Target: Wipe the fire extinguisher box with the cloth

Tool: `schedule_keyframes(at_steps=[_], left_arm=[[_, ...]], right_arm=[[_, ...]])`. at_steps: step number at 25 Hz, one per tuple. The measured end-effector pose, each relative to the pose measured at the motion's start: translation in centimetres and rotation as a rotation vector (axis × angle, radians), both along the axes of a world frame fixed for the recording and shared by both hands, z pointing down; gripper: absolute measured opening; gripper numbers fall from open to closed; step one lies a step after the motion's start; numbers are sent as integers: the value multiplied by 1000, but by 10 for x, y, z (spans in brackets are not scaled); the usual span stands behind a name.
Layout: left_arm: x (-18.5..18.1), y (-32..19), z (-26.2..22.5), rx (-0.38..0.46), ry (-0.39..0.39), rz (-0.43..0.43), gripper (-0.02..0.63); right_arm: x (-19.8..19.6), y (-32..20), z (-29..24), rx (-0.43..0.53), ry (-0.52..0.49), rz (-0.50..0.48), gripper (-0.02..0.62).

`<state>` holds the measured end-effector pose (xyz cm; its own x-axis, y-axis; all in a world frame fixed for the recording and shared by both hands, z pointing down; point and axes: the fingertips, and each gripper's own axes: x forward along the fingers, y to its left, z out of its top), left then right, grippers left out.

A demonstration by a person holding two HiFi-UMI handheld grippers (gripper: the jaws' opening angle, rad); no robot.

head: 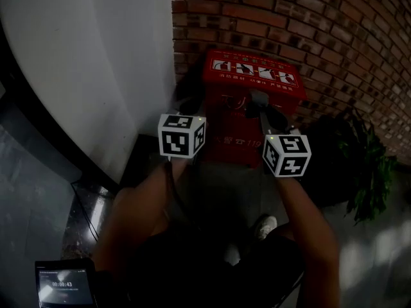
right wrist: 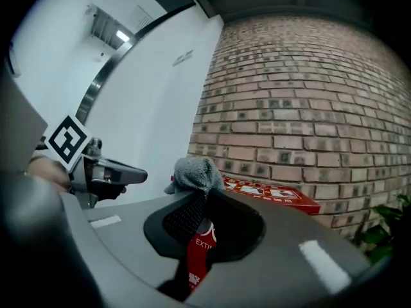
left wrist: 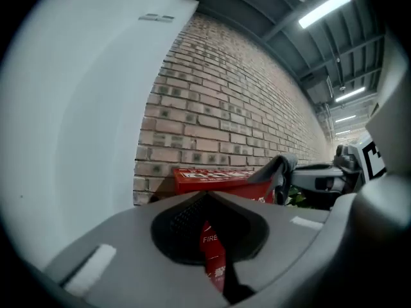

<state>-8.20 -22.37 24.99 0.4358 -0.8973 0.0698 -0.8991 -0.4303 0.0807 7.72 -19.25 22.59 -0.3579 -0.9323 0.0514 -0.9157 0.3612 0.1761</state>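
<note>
the red box (head: 253, 82) stands on the floor against the brick wall (head: 321, 24), just by the corner with the white wall (head: 96, 56), its printed lid facing up at me. the grey cloth (right wrist: 194, 173) is pinched at the tips of my right gripper (right wrist: 204, 192), whose jaws are closed on it, and it hangs over the box's near top edge. only the head view shows that lid from above. the right gripper view shows the cloth bunched up close, and through the gap below the jaws, the box's red front. the left gripper view catches the cloth from the side. my left gripper (left wrist: 209, 196) has its jaws together with nothing between them, and it hovers at the box's left side. both my forearms reach forward and down, marker cubes level and apart. a plant (head: 366, 165) stands right of the box.
</note>
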Motion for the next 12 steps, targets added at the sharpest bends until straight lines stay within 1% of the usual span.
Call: schedule_keyframes(at_steps=[4,6,8,9,10,12], left_arm=[[23,-2,8,-4,11,41,-1],[35,-13,10,-30,38,56,0],[43,-17,11,-54,52,73,0],[45,-17,10,-53,42,83,0],[46,-16,8,-41,14,96,0],[49,-10,1,1,-67,118,0]], right_arm=[[25,1,4,21,-98,17,34],[38,-3,-2,25,-95,37,34],[51,-1,0,-2,-87,57,35],[57,-1,4,-27,-107,63,35],[63,-1,7,-50,-138,72,35],[72,-1,7,-68,-192,91,35]])
